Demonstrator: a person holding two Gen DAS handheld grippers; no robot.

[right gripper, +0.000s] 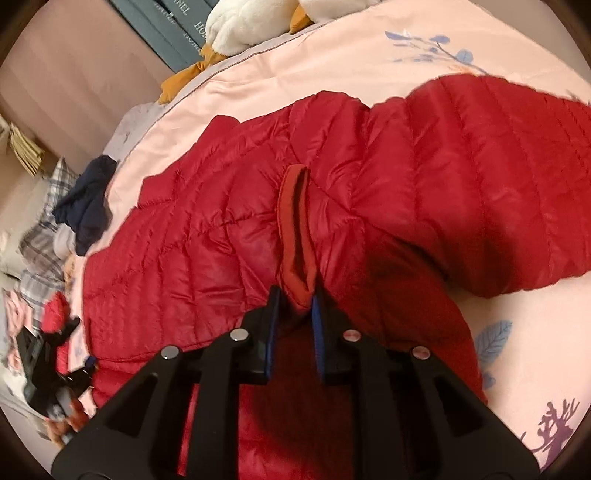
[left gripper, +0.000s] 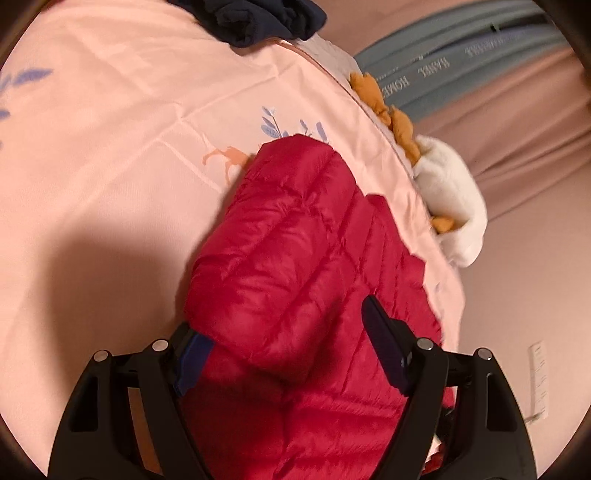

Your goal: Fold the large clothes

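Observation:
A red quilted puffer jacket point(left gripper: 295, 240) lies spread on a pink printed bedsheet point(left gripper: 110, 147). My left gripper point(left gripper: 280, 317) holds its jaws wide around a thick puffy fold of the jacket, which fills the gap and bulges over the left pad. In the right wrist view the jacket point(right gripper: 406, 166) stretches across the sheet point(right gripper: 369, 55), and my right gripper point(right gripper: 295, 295) is shut on a flat red band of the jacket point(right gripper: 293, 229), a cuff or trim that stands up between its narrow jaws. The left gripper point(right gripper: 48, 354) shows at the far left with red fabric in it.
A white plush toy with orange parts point(left gripper: 450, 192) lies along the bed's edge, also seen from the right wrist point(right gripper: 251, 22). A navy garment point(left gripper: 251, 18) sits on the sheet. Grey-blue lettered boxes point(left gripper: 461, 62) stand beyond the bed. Plaid cloth point(right gripper: 40, 236) is heaped at the left.

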